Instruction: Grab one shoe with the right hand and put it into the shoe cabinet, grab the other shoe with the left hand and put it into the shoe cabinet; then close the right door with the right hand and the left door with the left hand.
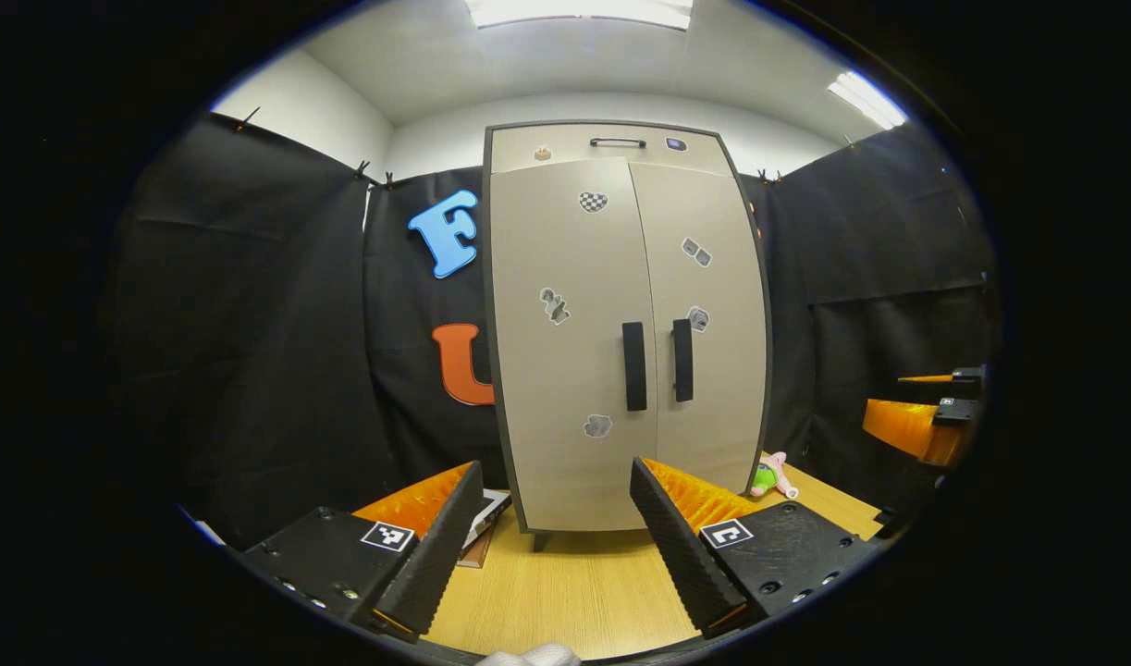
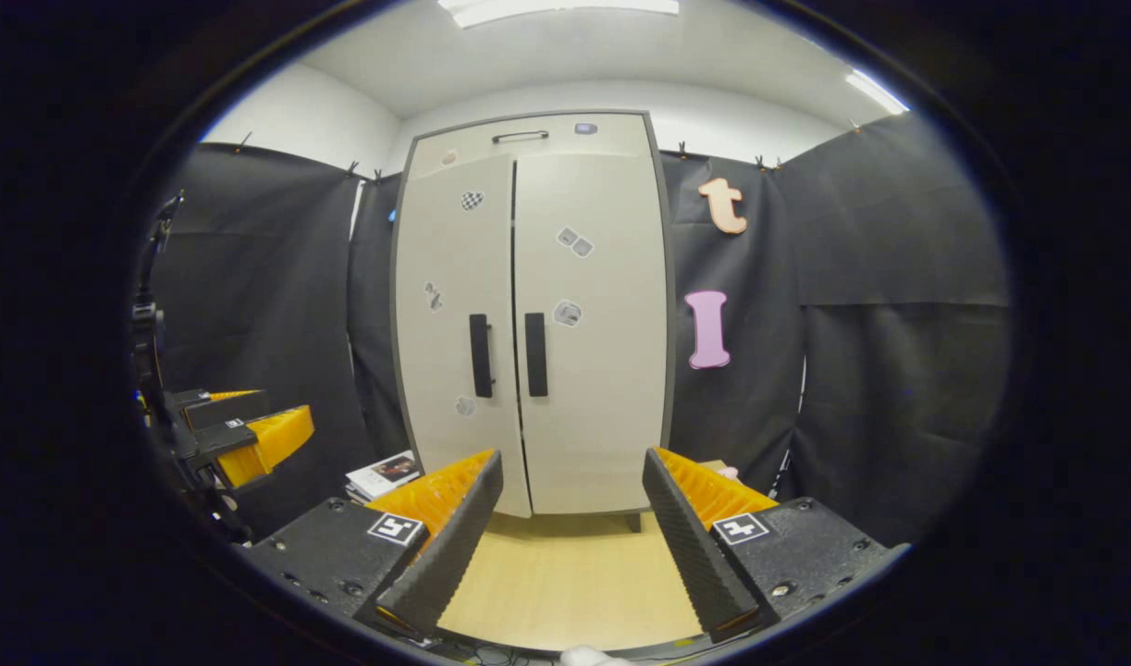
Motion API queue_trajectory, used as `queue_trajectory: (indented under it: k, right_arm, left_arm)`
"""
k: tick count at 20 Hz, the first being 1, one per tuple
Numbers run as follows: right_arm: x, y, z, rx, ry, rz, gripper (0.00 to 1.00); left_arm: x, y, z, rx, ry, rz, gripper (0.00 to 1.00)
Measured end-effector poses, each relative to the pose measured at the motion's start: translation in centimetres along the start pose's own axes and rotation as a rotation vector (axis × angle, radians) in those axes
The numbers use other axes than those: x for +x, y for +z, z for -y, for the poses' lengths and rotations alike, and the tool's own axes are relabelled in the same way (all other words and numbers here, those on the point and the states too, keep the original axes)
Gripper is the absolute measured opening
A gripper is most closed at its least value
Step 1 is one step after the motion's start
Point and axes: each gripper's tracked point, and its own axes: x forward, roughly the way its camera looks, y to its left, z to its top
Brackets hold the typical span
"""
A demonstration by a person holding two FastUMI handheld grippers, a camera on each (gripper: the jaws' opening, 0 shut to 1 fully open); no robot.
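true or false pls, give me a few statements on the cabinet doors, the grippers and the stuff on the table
1. Both cabinet doors are shut. True.
2. The left gripper is shut on a shoe. False: its fingers stand apart with nothing between them.
3. A small toy lies on the table by the cabinet's right foot in the left gripper view. True.
4. The right gripper grips a door handle. False: it is open and apart from the cabinet, with bare table in between.
5. A booklet lies left of the cabinet in the right gripper view. True.
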Motion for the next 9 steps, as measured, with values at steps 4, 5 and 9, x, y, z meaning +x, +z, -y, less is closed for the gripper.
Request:
queue_trajectory:
  k: [4, 5, 9]
  right_arm:
    - [-0.14, 0.01, -0.09, 0.002, 0.002, 0.001, 0.99]
    - [-0.21, -0.06, -0.13, 0.000, 0.001, -0.002, 0.99]
    - [-0.33, -0.04, -0.32, -0.002, 0.002, -0.002, 0.98]
  left_arm:
    - [-0.22, 0.12, 0.16, 0.005, -0.003, 0.003, 1.00]
    - [-0.17, 0.07, 0.09, 0.006, -0.003, 0.002, 1.00]
    - [-0.21, 0.11, 0.18, 0.008, -0.007, -0.001, 1.00]
